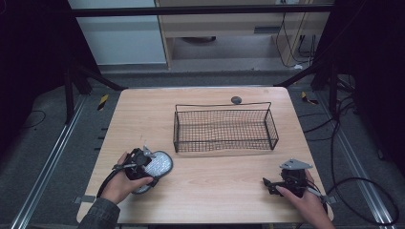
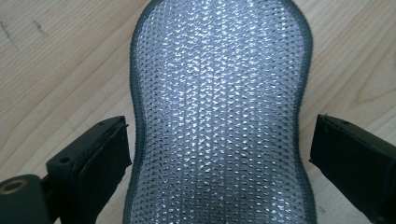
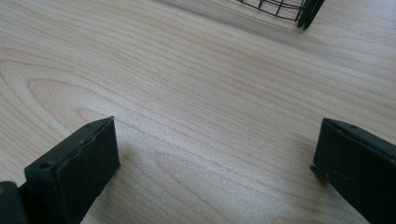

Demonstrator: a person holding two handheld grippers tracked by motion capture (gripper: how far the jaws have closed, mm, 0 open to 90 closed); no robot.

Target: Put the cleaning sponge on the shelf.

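Left gripper (image 2: 219, 154) spread wide astride the silver scrubbing pad (image 2: 219, 107): looks soft, light, squashy; pinch its narrow waist. Right gripper (image 3: 217, 158) released, idle.

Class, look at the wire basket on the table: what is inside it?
The wire basket looks empty: only the wooden table shows through its mesh floor. The silver scrubbing pad lies outside it, between the open jaws of the left claw. No part of the basket's inside is covered.

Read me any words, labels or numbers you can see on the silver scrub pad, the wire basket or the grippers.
None: the silver scrub pad, wire basket, left gripper and right gripper carry no readable text.
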